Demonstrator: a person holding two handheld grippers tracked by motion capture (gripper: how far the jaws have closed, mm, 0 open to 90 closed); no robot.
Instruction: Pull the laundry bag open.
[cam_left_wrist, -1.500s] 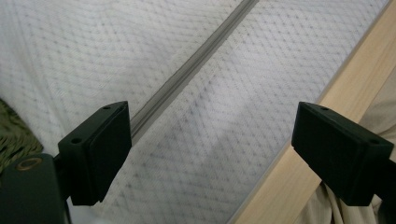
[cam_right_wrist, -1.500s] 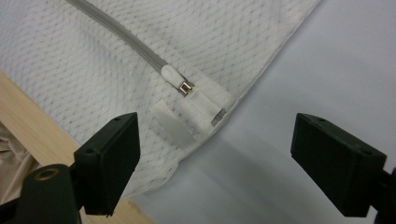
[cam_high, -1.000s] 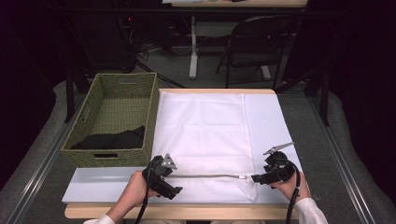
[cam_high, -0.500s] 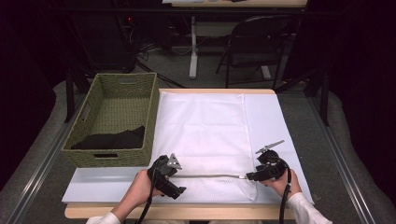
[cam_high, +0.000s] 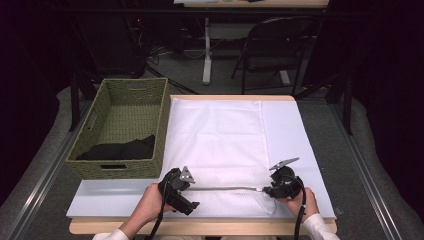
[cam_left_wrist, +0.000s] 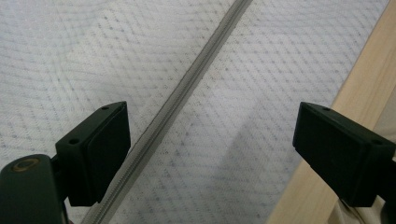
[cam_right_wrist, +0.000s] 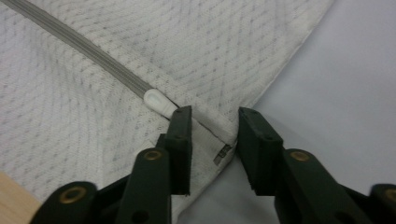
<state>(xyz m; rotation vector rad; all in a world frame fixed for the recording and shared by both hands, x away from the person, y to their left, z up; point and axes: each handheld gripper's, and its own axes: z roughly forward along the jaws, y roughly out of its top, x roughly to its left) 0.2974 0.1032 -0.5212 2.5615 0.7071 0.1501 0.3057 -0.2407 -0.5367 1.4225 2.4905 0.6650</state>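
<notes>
Jaws of the right gripper (cam_right_wrist: 210, 140) stood narrowed to a small gap and had just been closing; between them lay the end of the zipper (cam_right_wrist: 93, 53) and the hemmed corner of the white mesh bag (cam_right_wrist: 154, 42). The left pad sat just beside the white zipper pull (cam_right_wrist: 159, 102), but whether the pads already pressed on the cloth could not be told. A small dark label (cam_right_wrist: 223, 154) was sewn into that corner, its writing too small to read.

Jaws of the left gripper (cam_left_wrist: 210, 154) were spread wide and released, gripping nothing; the grey zipper band ran slantwise just beside the left pad, and the right pad hung over the wooden table edge (cam_left_wrist: 369, 79).

From the high view, the bag lay flat on the pale sheet (cam_high: 295, 135) covering the table, its zipper stretching along the near edge between the left gripper (cam_high: 187, 192) and the right gripper (cam_high: 272, 191). The cloth was white with a fine dotted diamond weave. A green woven basket (cam_high: 100, 170) holding dark cloth stood to the left, touching the bag's edge.
</notes>
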